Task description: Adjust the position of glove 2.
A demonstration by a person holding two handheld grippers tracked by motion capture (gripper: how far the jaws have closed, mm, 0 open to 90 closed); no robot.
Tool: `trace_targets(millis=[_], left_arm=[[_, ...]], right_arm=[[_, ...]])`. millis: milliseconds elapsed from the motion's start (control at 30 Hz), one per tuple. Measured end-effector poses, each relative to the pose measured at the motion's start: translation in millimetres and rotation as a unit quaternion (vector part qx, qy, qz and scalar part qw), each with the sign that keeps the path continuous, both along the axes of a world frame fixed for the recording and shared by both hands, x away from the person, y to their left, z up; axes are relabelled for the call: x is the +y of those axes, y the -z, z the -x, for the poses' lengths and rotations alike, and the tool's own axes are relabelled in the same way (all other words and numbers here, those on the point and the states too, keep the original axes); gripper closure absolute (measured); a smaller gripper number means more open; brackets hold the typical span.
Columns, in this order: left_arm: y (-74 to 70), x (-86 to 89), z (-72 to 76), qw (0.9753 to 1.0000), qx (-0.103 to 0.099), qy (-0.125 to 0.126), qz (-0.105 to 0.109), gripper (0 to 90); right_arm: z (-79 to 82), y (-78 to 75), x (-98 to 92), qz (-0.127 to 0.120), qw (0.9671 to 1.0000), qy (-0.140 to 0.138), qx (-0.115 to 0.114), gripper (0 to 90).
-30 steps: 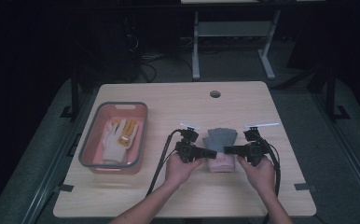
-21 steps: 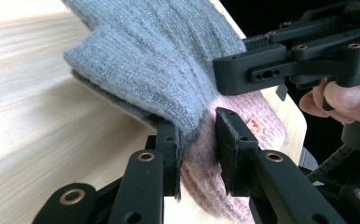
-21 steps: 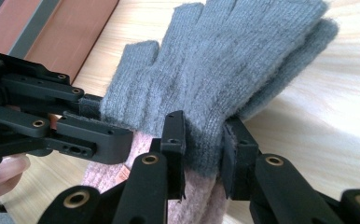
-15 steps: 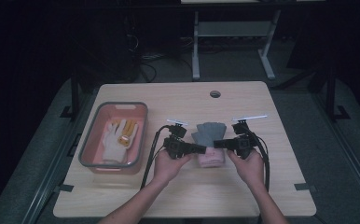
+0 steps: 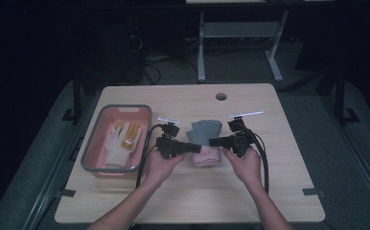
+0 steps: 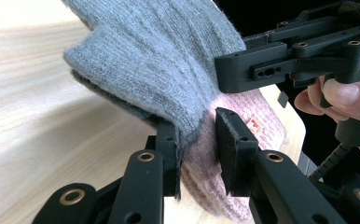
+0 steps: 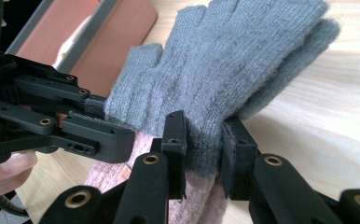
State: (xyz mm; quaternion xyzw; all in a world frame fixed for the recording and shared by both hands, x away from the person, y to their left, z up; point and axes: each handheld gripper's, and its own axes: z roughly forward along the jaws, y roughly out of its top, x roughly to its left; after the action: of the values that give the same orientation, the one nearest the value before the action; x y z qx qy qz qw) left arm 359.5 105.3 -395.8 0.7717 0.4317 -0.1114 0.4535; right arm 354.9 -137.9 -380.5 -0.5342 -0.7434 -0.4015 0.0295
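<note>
— Where is the pair of gloves [image 5: 205, 141] right now?

— Near the middle of the worktop [image 5: 269, 191], between my two hands. It is a knitted pair, grey over the fingers and pink at the cuff, one glove lying on the other. From above, the grey fingers point away from me and the pink cuffs toward me.

— What is your left hand-held gripper [image 5: 196, 148] doing?

— It comes in from the left side of the pair. In the left gripper view my left hand-held gripper [image 6: 197, 140] has the fabric pinched between its two black pads, right where grey turns to pink, so it is clenched on the gloves [image 6: 169, 79]. The grey part rises from the jaws and hangs clear of the wood there.

— And the right one?

— My right hand-held gripper [image 5: 213, 142] comes from the opposite side. In the right gripper view my right hand-held gripper [image 7: 204, 140] is also clamped on the gloves [image 7: 225, 70], at the same grey-to-pink band. The other tool's jaws sit just beside mine, at the left of that view.

— Anything else on the worktop?

— A pink tray with a grey rim [image 5: 93, 146] stands at the left, well apart from the pair. Inside it lies a white glove [image 5: 114, 143] with something yellow-orange [image 5: 130, 135] beside it; I cannot tell what that is. A small round hole [image 5: 221, 97] shows in the far part of the worktop.
</note>
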Motion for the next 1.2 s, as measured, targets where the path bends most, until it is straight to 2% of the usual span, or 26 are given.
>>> trace_targets(millis=[233, 600, 800, 967, 1200], left_arm=[[-4.4, 11.9, -1.5, 1.0000, -0.004, -0.001, -0.003, 71.5], [-10.9, 28.0, -3.0, 0.9999, -0.010, -0.010, 0.005, 71.4], [-14.7, 38.3, -3.2, 0.9998, -0.021, -0.007, 0.000, 71.5], [-18.4, 44.6, -3.0, 0.9997, -0.020, -0.011, 0.006, 71.5], [-21.5, 52.1, -4.4, 0.9996, -0.024, -0.013, 0.003, 71.4]], right_arm=[[-4.8, -3.1, 10.6, -0.011, 0.9999, -0.009, -0.001, 73.9], [-10.8, -10.3, 24.2, -0.021, 0.9996, -0.019, -0.003, 73.9], [-12.9, -12.5, 31.8, -0.027, 0.9994, -0.023, -0.005, 74.2], [-14.2, -15.9, 38.0, -0.029, 0.9992, -0.027, -0.006, 74.3], [-16.4, -17.4, 44.4, -0.038, 0.9987, -0.031, -0.010, 74.5]])
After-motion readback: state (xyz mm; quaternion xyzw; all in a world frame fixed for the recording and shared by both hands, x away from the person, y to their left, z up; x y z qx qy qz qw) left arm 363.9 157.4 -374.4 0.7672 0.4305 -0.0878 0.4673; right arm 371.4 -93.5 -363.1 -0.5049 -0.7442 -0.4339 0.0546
